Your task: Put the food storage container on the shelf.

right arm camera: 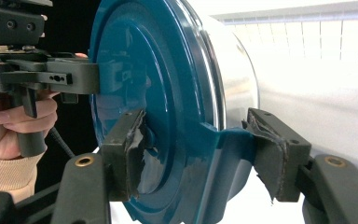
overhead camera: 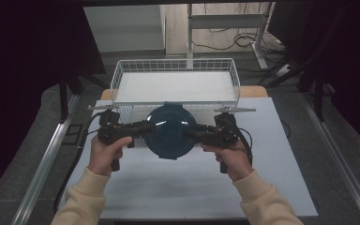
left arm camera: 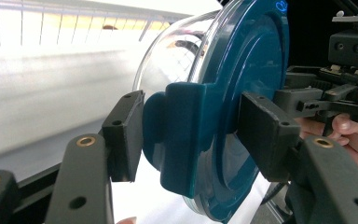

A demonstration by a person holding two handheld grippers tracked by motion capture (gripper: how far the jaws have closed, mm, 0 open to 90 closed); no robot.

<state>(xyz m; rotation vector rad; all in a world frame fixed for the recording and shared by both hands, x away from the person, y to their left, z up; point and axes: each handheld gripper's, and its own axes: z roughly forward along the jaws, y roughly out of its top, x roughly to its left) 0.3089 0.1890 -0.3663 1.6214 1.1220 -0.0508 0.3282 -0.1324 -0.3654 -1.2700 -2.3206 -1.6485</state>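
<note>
Lidded bowl [overhead camera: 170,131], teal lid: pinched at opposite tabs between left tool [overhead camera: 143,127] and right tool [overhead camera: 193,133], above worktop [overhead camera: 272,154].

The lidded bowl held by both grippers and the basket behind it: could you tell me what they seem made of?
Lid: glossy dark teal, probably moulded plastic, with sheen. Bowl: clear glass or plastic; the basket grid shows through. Basket: white wire mesh, probably coated metal.

White wire basket [overhead camera: 176,86] at the far edge of the white table [overhead camera: 178,187], a metal desk frame [overhead camera: 225,21] beyond the basket, loose cables [overhead camera: 243,40] on the floor behind it
</note>
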